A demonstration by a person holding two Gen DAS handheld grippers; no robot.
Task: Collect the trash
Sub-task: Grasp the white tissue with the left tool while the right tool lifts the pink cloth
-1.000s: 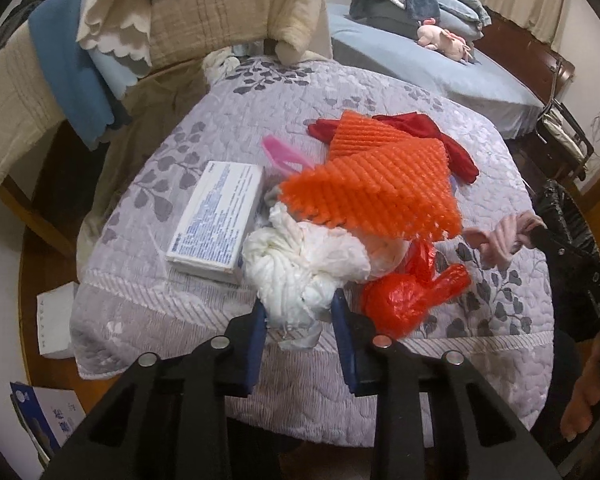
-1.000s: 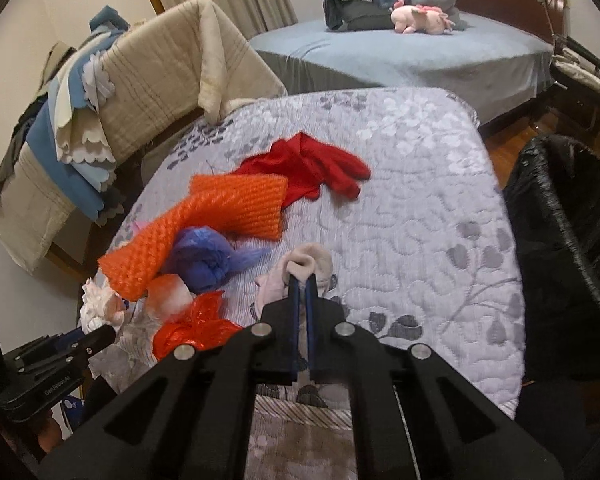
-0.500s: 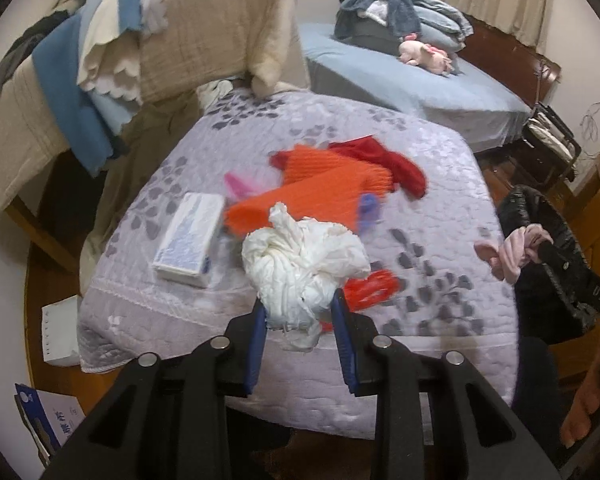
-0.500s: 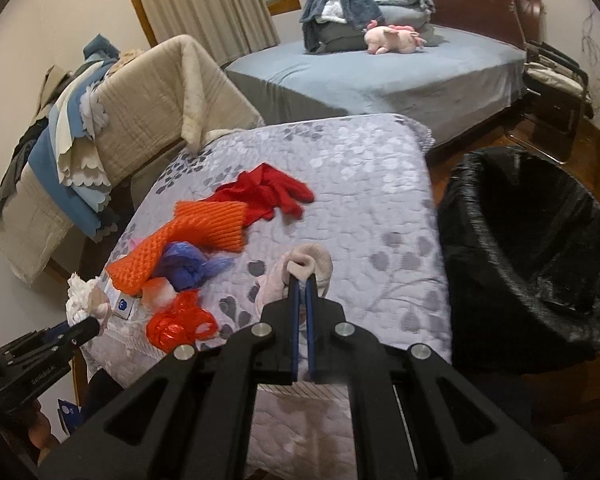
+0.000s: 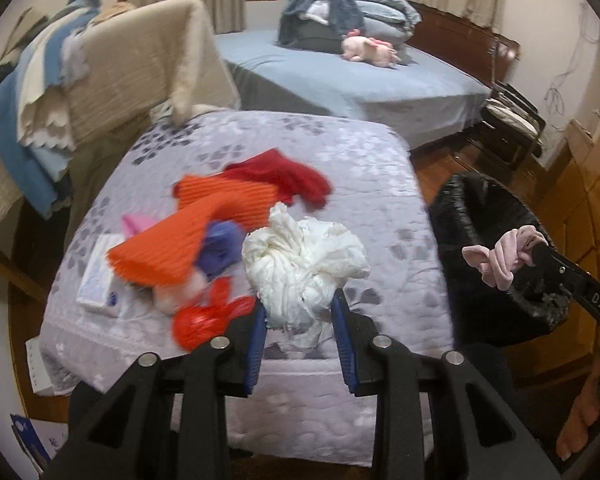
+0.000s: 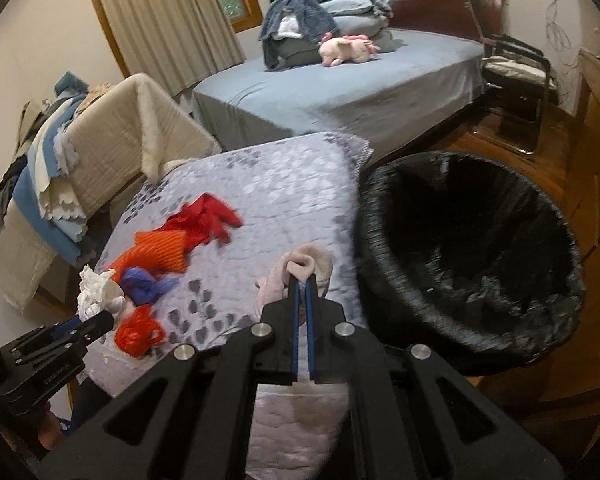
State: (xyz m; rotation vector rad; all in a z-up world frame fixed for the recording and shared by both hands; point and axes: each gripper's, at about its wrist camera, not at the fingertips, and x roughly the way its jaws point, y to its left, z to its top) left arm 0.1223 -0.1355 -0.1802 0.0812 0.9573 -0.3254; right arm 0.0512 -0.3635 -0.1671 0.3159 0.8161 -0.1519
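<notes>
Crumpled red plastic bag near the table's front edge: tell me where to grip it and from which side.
Grip the crumpled red plastic bag by its twisted, looped handle end, which sticks up from the wad. Come from above at the front edge of the grey quilted table cover; the blue plastic bag and orange foam netting crowd its far side.

Matte black angular frames on left gripper (image 5: 300,312) and right gripper (image 6: 302,280), open triangular cutouts along each arm. Four round silver screw heads across each frame. Ribbed blue pads lining the jaws. White lettering "DAS" printed along the right gripper's side. Bare hand (image 5: 584,424) at the handle.
</notes>
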